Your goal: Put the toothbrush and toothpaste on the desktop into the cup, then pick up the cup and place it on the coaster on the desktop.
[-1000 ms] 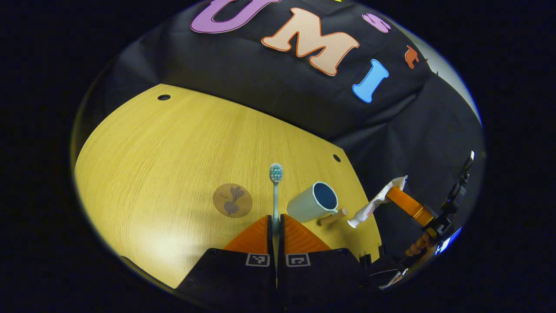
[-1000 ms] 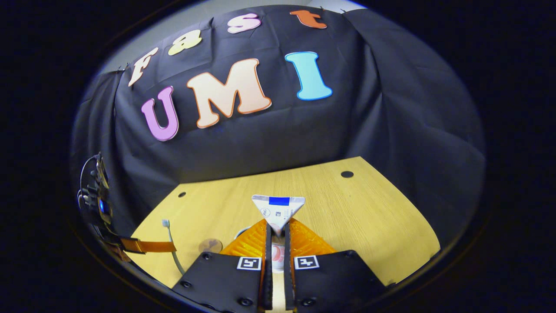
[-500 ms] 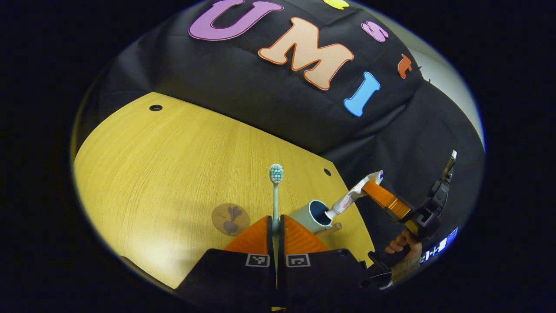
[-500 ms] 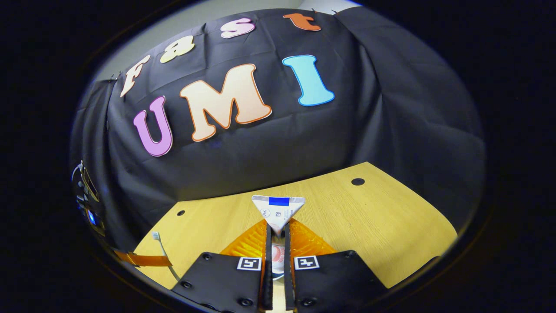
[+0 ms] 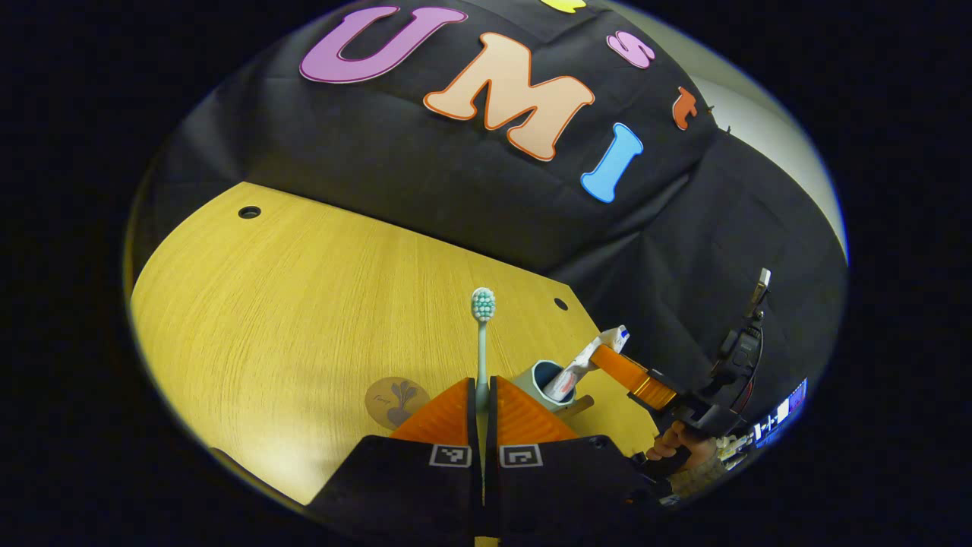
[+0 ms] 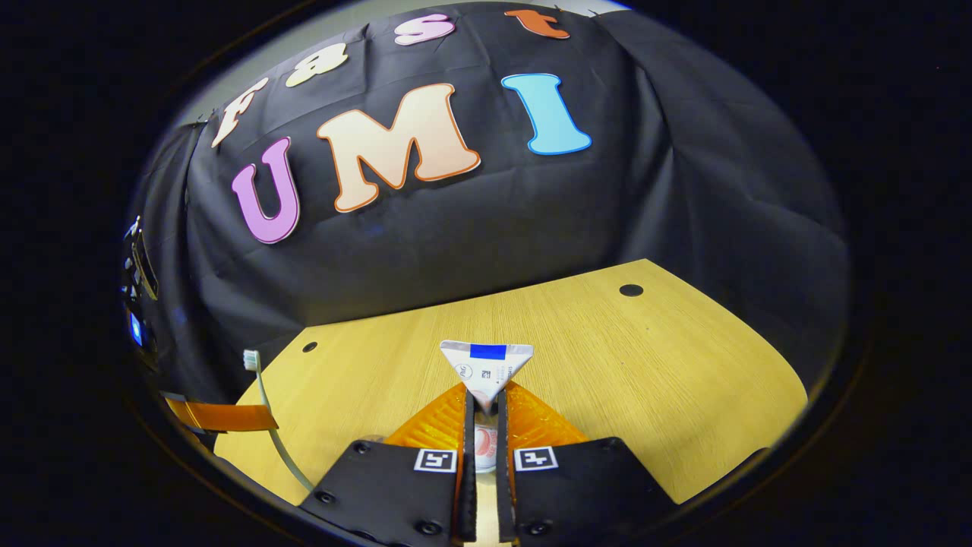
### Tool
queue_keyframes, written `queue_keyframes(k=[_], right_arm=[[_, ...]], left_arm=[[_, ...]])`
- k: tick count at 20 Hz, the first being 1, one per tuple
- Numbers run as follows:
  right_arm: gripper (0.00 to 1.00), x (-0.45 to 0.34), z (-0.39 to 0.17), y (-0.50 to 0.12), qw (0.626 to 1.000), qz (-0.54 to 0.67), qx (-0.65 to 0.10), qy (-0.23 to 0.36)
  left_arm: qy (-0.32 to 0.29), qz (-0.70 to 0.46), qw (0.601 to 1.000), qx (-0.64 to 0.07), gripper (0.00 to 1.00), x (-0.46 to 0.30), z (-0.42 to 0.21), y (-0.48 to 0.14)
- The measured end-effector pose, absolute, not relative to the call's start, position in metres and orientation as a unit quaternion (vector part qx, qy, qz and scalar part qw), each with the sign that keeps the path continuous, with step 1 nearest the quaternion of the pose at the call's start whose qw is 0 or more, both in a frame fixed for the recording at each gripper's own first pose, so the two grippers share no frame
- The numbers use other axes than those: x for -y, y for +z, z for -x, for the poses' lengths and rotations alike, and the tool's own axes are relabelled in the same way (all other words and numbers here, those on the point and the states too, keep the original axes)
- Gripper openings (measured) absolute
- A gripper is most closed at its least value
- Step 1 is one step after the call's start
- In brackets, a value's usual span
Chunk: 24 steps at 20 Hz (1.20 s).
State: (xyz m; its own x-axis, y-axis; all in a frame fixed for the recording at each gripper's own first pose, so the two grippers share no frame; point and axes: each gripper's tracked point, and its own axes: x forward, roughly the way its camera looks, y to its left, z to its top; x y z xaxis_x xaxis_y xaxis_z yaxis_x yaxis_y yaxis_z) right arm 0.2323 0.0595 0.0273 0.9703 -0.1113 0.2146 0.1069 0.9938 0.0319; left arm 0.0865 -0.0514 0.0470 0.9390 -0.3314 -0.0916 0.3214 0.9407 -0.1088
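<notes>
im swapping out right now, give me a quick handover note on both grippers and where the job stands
Left gripper: shut on the toothbrush, held above the desktop.
Right gripper: shut on the toothpaste, its cap end dipped into the cup.
Coaster: bare, left of the cup.
Done: both items picked up.
Left: release the toothpaste, drop in the toothbrush, move the cup onto the coaster.
</notes>
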Motion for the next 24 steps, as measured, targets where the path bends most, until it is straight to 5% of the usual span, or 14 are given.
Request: queue_keyframes(k=[7,8,10,11,14,24], right_arm=[[0.26,-0.069,-0.228,0.014,0.994,-0.013,0.099,-0.033],[0.45,-0.071,-0.224,0.019,0.993,-0.011,0.110,-0.032],[0.44,-0.069,-0.220,0.023,0.992,-0.009,0.119,-0.037],[0.52,-0.071,-0.214,0.021,0.993,-0.014,0.116,-0.029],[1.00,-0.062,-0.197,0.022,0.992,-0.028,0.120,-0.037],[0.94,0.002,-0.153,0.007,0.985,-0.055,0.121,-0.110]], left_arm=[[-0.174,0.030,0.983,-0.050,0.00,0.063,-0.089,0.051],[-0.175,0.023,0.983,-0.050,0.00,0.065,-0.088,0.052],[-0.178,0.010,0.983,-0.047,0.00,0.066,-0.087,0.055],[-0.177,0.004,0.983,-0.044,0.00,0.068,-0.089,0.058],[-0.185,0.002,0.982,-0.035,0.00,0.077,-0.092,0.066],[-0.222,-0.001,0.975,0.018,0.00,0.114,-0.117,0.118]])
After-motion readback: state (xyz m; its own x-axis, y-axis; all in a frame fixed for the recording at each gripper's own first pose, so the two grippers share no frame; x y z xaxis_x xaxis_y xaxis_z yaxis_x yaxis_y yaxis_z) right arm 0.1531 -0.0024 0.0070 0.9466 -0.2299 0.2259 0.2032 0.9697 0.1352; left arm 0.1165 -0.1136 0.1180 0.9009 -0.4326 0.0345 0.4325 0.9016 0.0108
